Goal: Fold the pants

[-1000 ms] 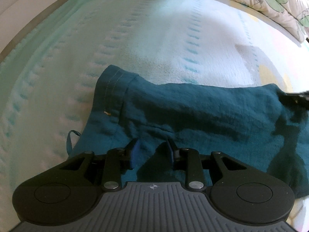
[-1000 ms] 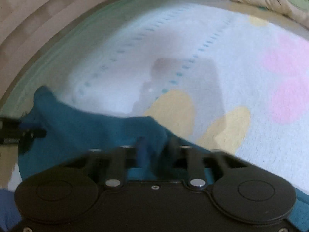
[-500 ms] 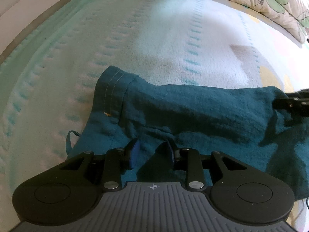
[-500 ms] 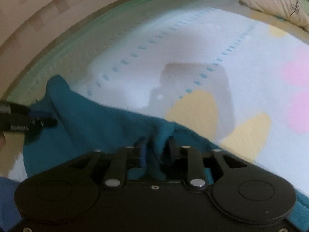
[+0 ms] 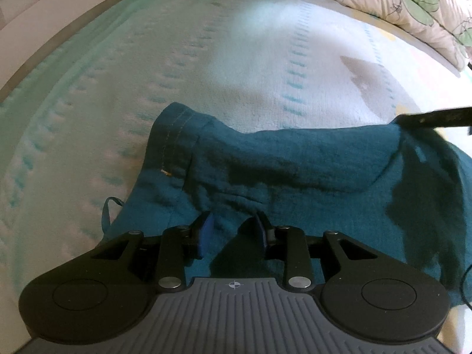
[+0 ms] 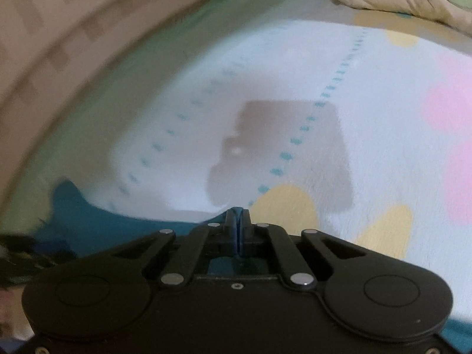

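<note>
Teal pants (image 5: 295,171) lie on the bed (image 5: 118,88) below the pillow (image 5: 413,3), a bunched fold between the half-open left claw (image 5: 233,230). The right claw (image 6: 237,224) (wide a moment ago) has snapped shut on the pants' edge, so a fold can likely start.

Black hand-held gripper (image 5: 233,230), blue pads (image 5: 206,227), silver screws, ribbed grey base.

Teal pants on a pastel blanket

The pants (image 5: 309,159) are dark teal with pale stitching along the hem. The blanket (image 5: 147,67) is mint green and white with rows of teal dashes, plus yellow and pink patches to the right. The far pillow (image 5: 413,3) is cream with green leaves.
</note>
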Motion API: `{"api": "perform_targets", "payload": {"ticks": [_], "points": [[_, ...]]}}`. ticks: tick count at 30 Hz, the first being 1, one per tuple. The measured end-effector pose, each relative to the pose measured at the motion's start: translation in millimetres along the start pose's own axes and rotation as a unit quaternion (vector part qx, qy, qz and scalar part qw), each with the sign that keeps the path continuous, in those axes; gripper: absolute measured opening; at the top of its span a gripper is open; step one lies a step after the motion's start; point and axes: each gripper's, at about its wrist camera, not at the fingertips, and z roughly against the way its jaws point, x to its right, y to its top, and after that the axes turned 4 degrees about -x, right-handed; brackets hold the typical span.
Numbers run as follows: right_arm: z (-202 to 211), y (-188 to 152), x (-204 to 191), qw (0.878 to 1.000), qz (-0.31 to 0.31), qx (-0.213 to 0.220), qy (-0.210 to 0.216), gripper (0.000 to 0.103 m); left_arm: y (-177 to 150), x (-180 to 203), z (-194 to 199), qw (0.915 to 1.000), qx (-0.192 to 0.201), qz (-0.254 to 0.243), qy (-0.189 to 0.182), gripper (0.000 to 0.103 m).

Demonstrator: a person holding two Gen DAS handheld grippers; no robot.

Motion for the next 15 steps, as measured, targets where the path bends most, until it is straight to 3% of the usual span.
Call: {"api": "perform_targets", "payload": {"ticks": [1,3,5,8,11,15], "points": [[-0.2,0.0,-0.3,1.0,-0.008,0.005,-0.002,0.01,0.3,0.0,0.1,1.0,-0.001,0.0,0.0,0.031],[7.2,1.1,2.5,0.999,-0.032,0.007,0.002,0.027,1.7,0.0,1.0,1.0,-0.003,-0.002,-0.001,0.031],[25.2,-1.9,4.6,0.999,-0.042,0.018,-0.02,0.039,3.1,0.2,2.0,0.9999,-0.006,-0.015,-0.002,0.031],[61.5,-17.2,6.7,0.999,-0.029,0.034,-0.023,0.039,4.3,2.1,3.5,0.9977,-0.009,-0.065,0.016,0.03],[89.5,-44.9,5.6,1.0,-0.024,0.018,-0.002,0.039,5.0,2.7,3.7,0.9929,-0.009,-0.113,0.035,0.029],[100.1,-93.3,-18.4,1.0,0.013,-0.012,0.02,0.038,8.8,-1.2,3.4,0.9945,-0.018,-0.1,0.027,0.028]]}}
